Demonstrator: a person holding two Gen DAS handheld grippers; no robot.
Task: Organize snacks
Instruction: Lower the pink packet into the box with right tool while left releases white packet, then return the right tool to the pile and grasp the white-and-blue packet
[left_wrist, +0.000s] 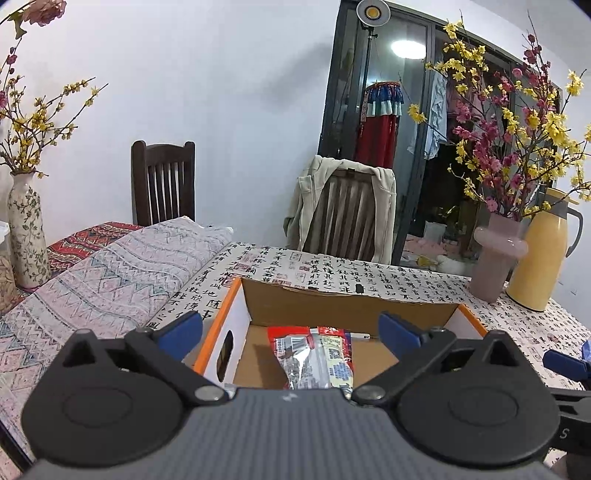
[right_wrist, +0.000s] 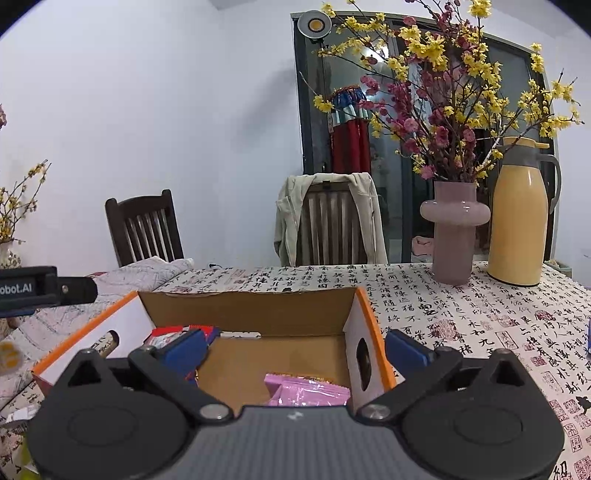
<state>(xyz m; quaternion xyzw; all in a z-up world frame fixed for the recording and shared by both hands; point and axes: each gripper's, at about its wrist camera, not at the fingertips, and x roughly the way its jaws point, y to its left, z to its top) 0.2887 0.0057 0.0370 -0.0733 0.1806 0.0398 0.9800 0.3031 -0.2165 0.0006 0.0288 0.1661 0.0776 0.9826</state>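
Where the left wrist view looks down along its fingers: left gripper (left_wrist: 291, 328) released, blue pads spread wide, nothing between them. Below and ahead, an open cardboard box (left_wrist: 343, 306) with orange rim and white outer walls, resting on a tablecloth (left_wrist: 406, 284) printed with black calligraphy. Inside the box, on its floor, a red and silver snack packet (left_wrist: 314, 356), lying flat and clear of both pads. Left of the box, a folded patterned cloth (left_wrist: 110, 273). Behind the table, two dark wooden chairs, the left one (left_wrist: 162, 181) bare, the right one (left_wrist: 351, 218) draped with a pale jacket. At the far right of the table, a pink vase (left_wrist: 496, 254) holding yellow and crimson blossom branches, touching or just beside a yellow thermos jug (left_wrist: 543, 254). At the right edge, a blue pad of the other tool.

Seen from the right wrist view: right gripper (right_wrist: 295, 350) likewise released, jaws wide. Left pad hanging inside the box (right_wrist: 258, 310), right pad outside its right wall, so that wall standing between the fingers. On the box floor near the right wall, a pink snack packet (right_wrist: 310, 393), untouched. At the box's left side, partly hidden behind the left pad, the red packet (right_wrist: 166, 332). Farther back, vase (right_wrist: 454, 236) and jug (right_wrist: 517, 218) standing side by side.
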